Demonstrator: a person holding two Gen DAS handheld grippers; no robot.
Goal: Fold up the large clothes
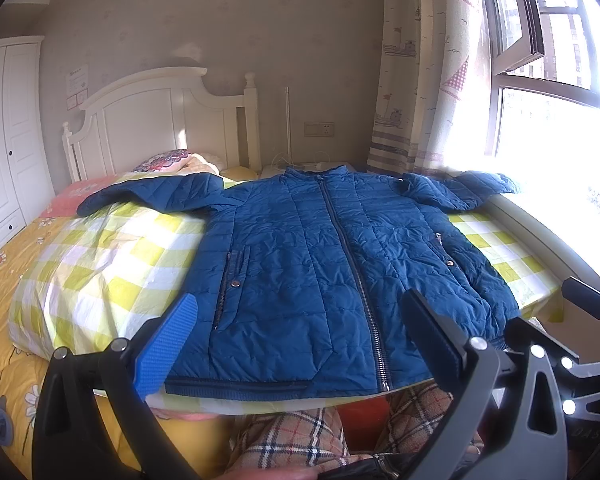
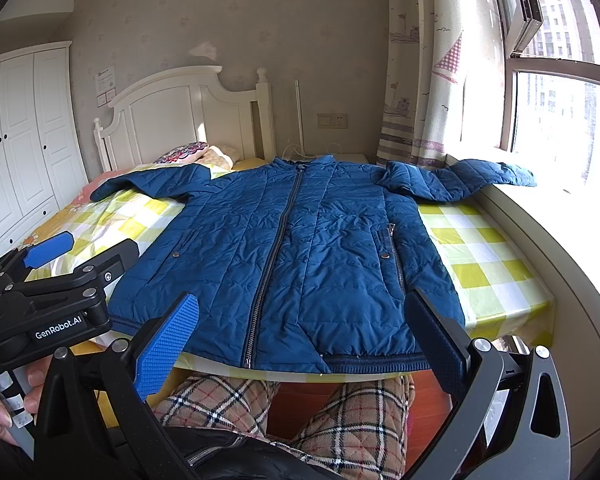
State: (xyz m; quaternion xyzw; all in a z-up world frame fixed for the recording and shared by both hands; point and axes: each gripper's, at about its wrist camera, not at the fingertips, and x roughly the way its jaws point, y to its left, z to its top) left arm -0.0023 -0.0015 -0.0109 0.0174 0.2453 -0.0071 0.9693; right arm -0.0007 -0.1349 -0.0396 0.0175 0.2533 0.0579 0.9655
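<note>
White wardrobe (image 2: 24,140), far left of both claws, doors shut. White headboard (image 1: 156,120) beyond and left of the left claw, a patterned pillow (image 1: 168,159) at its foot. Left claw (image 1: 300,332): fingers spread wide, holding nothing, raised just short of the jacket's hem; blue-padded finger (image 1: 168,344) over the left hem corner as seen, dark finger on the right. Blue quilted jacket (image 1: 332,264): laid flat, front up, zipper closed, on a yellow-green checked cloth (image 1: 100,256) covering the surface ahead of both claws; collar at the far end, hem at the near edge; left sleeve (image 1: 156,192) stretched out toward the pillow, right sleeve (image 2: 460,178) reaching onto the window ledge (image 2: 560,232). Right claw (image 2: 304,334): fingers spread wide, holding nothing, raised just short of the hem, with the zipper's lower end between its fingers in view; the left claw shows at its left, low beside the jacket's left hem corner. Plaid trousers (image 2: 340,420) below both claws, under the near edge of the cloth. Patterned curtain (image 2: 440,64) and window (image 2: 560,80) beyond and right of the right claw.
</note>
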